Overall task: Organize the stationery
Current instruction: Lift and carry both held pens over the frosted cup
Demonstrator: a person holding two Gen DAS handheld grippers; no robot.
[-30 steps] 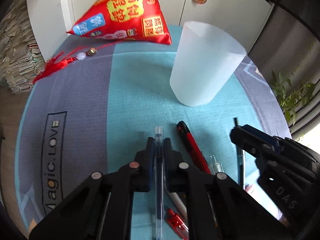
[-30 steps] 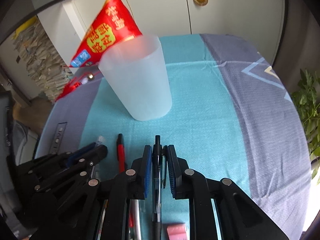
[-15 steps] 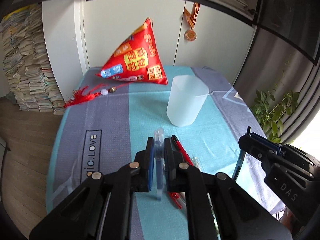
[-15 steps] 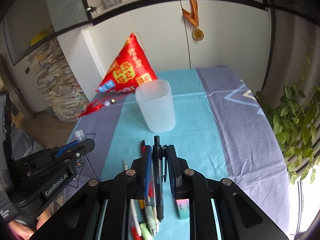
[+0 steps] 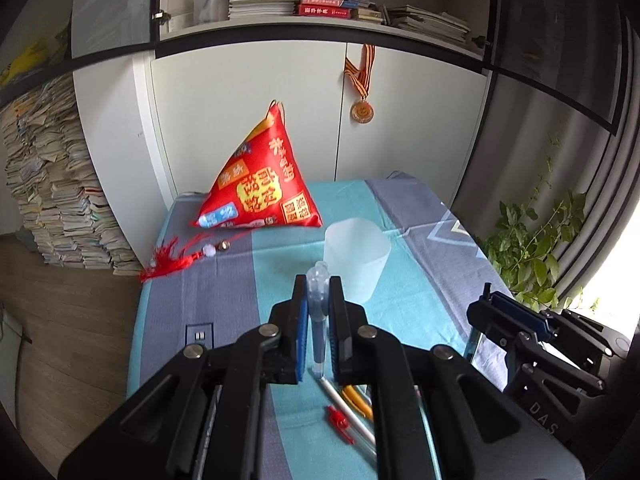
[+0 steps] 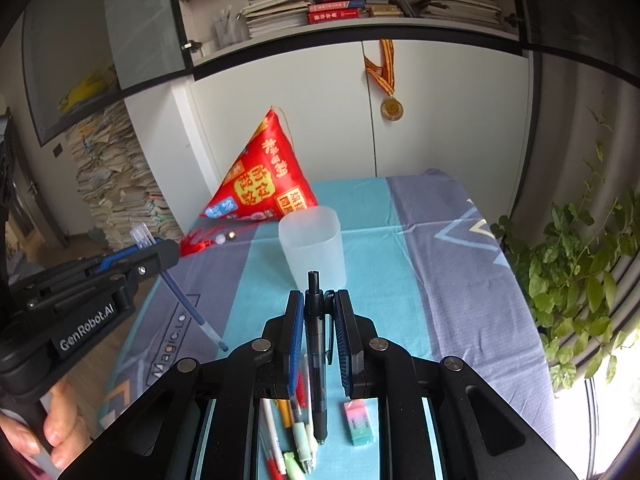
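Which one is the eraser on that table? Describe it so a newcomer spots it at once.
Start at the frosted plastic cup on the teal strip of the tablecloth, then come toward the camera to the loose pens. The eraser lies just right of them: a short pink-and-green block, the only item there that is not long and thin.

Both tools are matte black plastic with angular linkage arms joined by round silver screws. The left gripper and right gripper carry blue ribbed pads inside their fingers. White lettering marks the bodies: "GenRobot.AI" on the left, "DAS" on the right
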